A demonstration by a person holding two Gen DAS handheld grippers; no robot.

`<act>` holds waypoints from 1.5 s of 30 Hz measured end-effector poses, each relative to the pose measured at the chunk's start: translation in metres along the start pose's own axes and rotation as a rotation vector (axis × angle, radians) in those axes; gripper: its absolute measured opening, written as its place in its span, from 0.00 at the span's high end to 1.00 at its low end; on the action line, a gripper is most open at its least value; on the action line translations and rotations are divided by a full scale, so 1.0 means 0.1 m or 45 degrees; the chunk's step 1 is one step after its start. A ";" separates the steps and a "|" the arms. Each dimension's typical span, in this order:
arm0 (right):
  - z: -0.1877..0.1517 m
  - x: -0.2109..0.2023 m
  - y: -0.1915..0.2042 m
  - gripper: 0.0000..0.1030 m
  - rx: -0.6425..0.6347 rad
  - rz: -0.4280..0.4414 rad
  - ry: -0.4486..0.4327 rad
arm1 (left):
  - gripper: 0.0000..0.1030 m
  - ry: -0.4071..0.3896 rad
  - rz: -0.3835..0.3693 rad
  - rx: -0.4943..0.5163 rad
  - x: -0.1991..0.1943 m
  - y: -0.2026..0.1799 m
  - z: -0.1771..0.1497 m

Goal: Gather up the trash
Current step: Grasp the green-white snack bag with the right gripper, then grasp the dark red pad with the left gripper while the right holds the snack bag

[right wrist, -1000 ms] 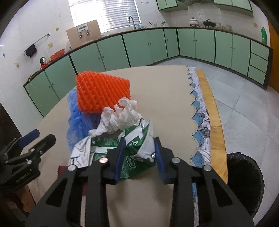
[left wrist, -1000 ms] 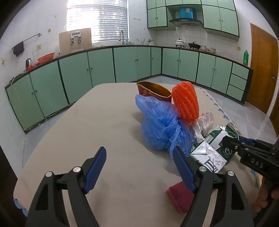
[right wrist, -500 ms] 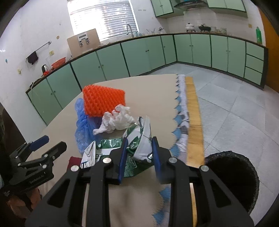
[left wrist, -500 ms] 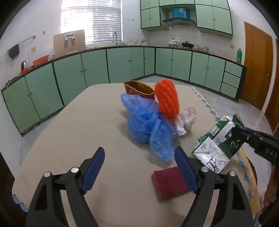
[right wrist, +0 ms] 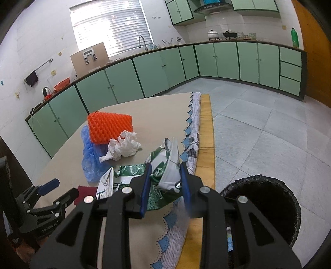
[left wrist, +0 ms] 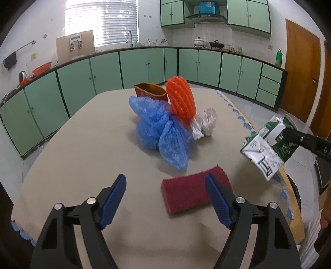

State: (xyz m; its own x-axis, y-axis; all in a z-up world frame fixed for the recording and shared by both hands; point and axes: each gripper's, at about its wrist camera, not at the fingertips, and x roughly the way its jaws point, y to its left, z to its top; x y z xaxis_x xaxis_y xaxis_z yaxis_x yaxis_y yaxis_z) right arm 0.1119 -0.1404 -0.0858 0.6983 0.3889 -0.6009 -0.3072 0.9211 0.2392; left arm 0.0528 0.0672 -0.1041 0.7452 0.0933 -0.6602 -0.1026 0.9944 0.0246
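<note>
Right claw (right wrist: 165, 182) clamped on carton (right wrist: 167, 165), lifted off desk (right wrist: 149, 115) edge; bin (right wrist: 262, 204) just right, below. Carry fully over opening before release, crumpled carton may snag. Left claw (left wrist: 165, 198) gaping, empty, sponge (left wrist: 190, 192) just ahead

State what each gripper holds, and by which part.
Right gripper clamps the crumpled green-and-white carton near its gabled top end. Left gripper is open, holding nothing.

Green cabinets (left wrist: 103, 70) line the kitchen walls beneath a blinded window (left wrist: 101, 20), with a tap (left wrist: 130, 38) at the counter. Pots (left wrist: 208, 43) sit under a hood (left wrist: 206, 17). A green bottle (left wrist: 279, 58) stands near a wooden door (left wrist: 301, 72).
</note>
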 end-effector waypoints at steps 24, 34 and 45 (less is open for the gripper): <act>-0.04 -0.09 -0.06 0.75 0.023 -0.048 0.002 | 0.58 0.167 -0.223 -0.045 0.11 -0.18 -0.15; -0.05 -0.07 -0.11 0.75 0.034 -0.053 0.004 | 0.39 0.103 -0.231 0.061 0.05 -0.25 -0.08; -0.05 -0.05 -0.11 0.75 0.045 -0.059 0.011 | 0.20 0.131 -0.272 0.187 0.35 -0.24 -0.06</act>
State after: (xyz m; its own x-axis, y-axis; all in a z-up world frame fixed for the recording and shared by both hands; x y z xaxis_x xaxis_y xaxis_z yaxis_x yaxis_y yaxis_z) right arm 0.1082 -0.1530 -0.0895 0.7055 0.3457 -0.6187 -0.2515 0.9383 0.2374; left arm 0.0773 0.0466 -0.1326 0.6683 -0.1175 -0.7346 0.1519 0.9882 -0.0198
